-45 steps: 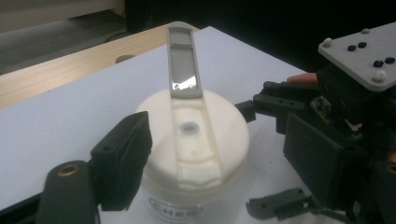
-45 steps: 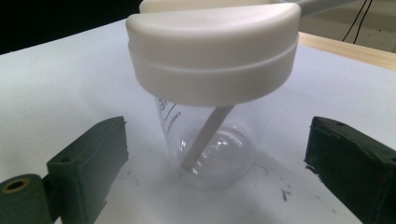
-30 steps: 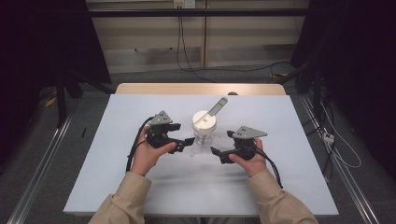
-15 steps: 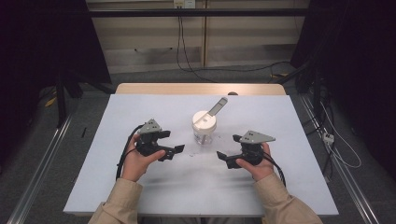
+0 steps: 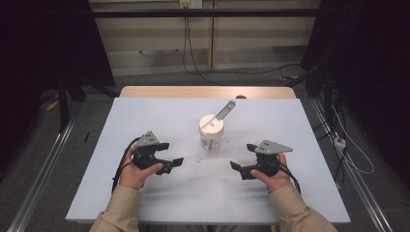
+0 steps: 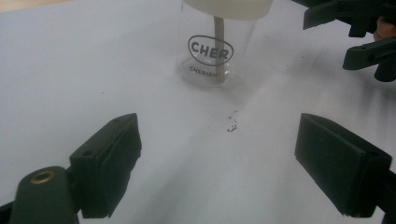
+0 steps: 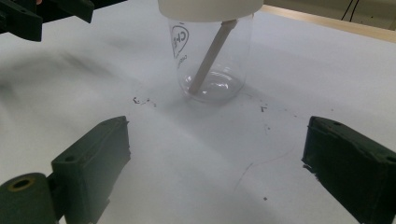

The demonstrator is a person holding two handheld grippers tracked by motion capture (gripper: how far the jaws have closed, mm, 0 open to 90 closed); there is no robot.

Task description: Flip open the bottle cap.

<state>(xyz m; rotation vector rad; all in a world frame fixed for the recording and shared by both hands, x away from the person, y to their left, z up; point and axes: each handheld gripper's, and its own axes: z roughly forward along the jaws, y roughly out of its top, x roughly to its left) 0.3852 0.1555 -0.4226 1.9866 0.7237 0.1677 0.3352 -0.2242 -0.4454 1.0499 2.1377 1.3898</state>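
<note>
Both grippers held wide, jar standing free between them

Now the clear jar [image 5: 211,135] stands upright near the middle of the white table [image 5: 121,121], a little toward the far side, with a white lid [image 5: 211,124] on top and a pale stick [image 5: 224,110] poking up through the lid and leaning to the far right. Seen in the left gripper view, the jar carries an oval logo on its glass, and the stick's lower end rests on the jar's bottom.

On the near left, the left gripper [image 5: 170,155] is held in the person's left hand [image 5: 135,173], its jaws spread apart with nothing between them, pointing right toward the jar but well short of it. On the near right, the right gripper [image 5: 242,159] sits in the right hand [image 5: 273,176], its jaws likewise apart and bare, though they have just been closing a little; it points left toward the jar without touching it.

A few dark specks [image 5: 199,158] lie on the table just near of the jar, between the two grippers. Beige sleeves [image 5: 121,212] come in from the near edge.
</note>
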